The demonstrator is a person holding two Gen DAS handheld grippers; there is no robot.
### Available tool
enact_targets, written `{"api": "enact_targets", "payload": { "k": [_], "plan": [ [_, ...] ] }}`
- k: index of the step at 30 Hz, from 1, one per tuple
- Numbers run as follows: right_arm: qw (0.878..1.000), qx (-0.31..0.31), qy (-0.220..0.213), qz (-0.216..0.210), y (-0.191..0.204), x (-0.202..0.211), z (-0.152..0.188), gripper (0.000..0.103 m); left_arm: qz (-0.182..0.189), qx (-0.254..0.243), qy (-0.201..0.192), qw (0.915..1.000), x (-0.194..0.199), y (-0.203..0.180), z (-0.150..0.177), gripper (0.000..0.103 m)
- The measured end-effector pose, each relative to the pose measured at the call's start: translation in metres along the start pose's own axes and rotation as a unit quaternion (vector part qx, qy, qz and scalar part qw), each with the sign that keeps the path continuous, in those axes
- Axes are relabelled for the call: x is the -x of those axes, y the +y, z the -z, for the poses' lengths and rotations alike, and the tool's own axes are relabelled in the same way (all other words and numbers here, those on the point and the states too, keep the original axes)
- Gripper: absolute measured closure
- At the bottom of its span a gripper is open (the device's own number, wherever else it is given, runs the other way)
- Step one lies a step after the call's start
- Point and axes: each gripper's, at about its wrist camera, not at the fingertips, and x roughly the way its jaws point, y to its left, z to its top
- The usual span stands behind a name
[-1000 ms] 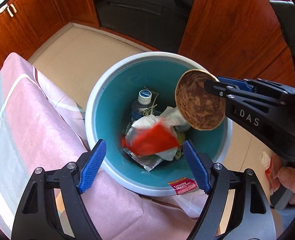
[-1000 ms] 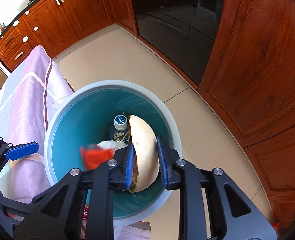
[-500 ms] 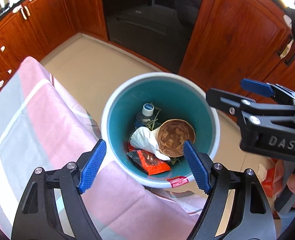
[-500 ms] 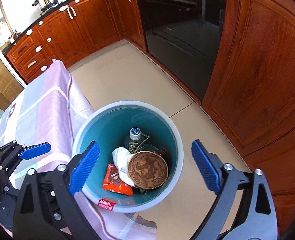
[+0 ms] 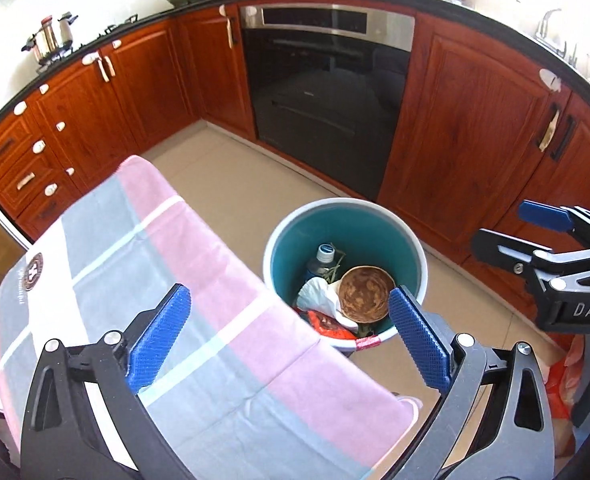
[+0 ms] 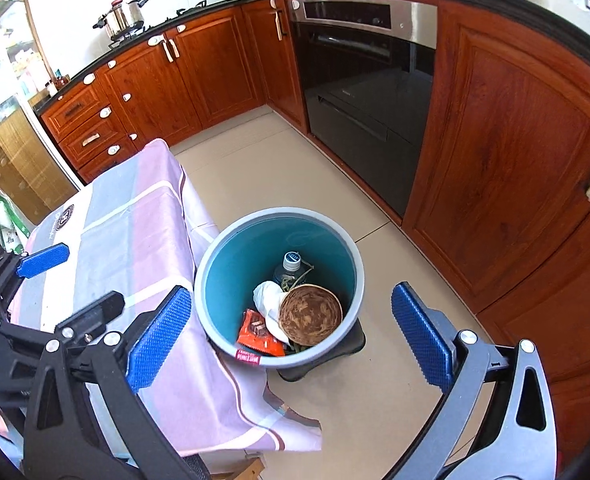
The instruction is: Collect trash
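Note:
A teal bin with a grey rim (image 5: 411, 236) (image 6: 335, 226) stands on the floor beside the table. Inside it lie a round brown disc (image 5: 366, 294) (image 6: 310, 314), a white crumpled wrapper (image 5: 315, 298) (image 6: 269, 298), a red snack packet (image 5: 329, 326) (image 6: 257, 334) and a plastic bottle (image 5: 323, 260) (image 6: 289, 266). My left gripper (image 5: 287, 338) is open and empty, high above the table's edge. My right gripper (image 6: 291, 342) is open and empty, high above the bin; it also shows in the left wrist view (image 5: 547, 236).
A table with a pink and grey checked cloth (image 5: 155, 280) (image 6: 127, 240) stands left of the bin. Red-brown cabinets (image 5: 467, 128) and a black oven (image 5: 327, 92) line the far wall. Beige floor tiles (image 6: 255, 164) surround the bin.
My right gripper opened and dropped the brown disc into the bin. The red packet also landed in the bin. Both grippers rose and pulled back from the bin.

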Motion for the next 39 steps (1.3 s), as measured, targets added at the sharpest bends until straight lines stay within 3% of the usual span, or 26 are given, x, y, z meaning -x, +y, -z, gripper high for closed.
{"api": "enact_targets", "payload": {
  "k": [10, 22, 39],
  "plan": [
    [1.000, 0.004, 0.003, 0.025, 0.009, 0.044, 0.044, 0.007, 0.008, 0.024, 0.006, 0.9997, 0.054, 0.020, 0.047, 0.004],
    [0.996, -0.007, 0.048, 0.075, 0.022, 0.041, 0.111, 0.007, 0.010, 0.073, 0.018, 0.9971, 0.059, 0.039, 0.097, 0.004],
    [0.995, 0.010, 0.060, 0.079, 0.038, 0.020, 0.117, 0.007, 0.011, 0.085, 0.033, 0.9958, 0.040, 0.038, 0.105, 0.004]
  ]
}}
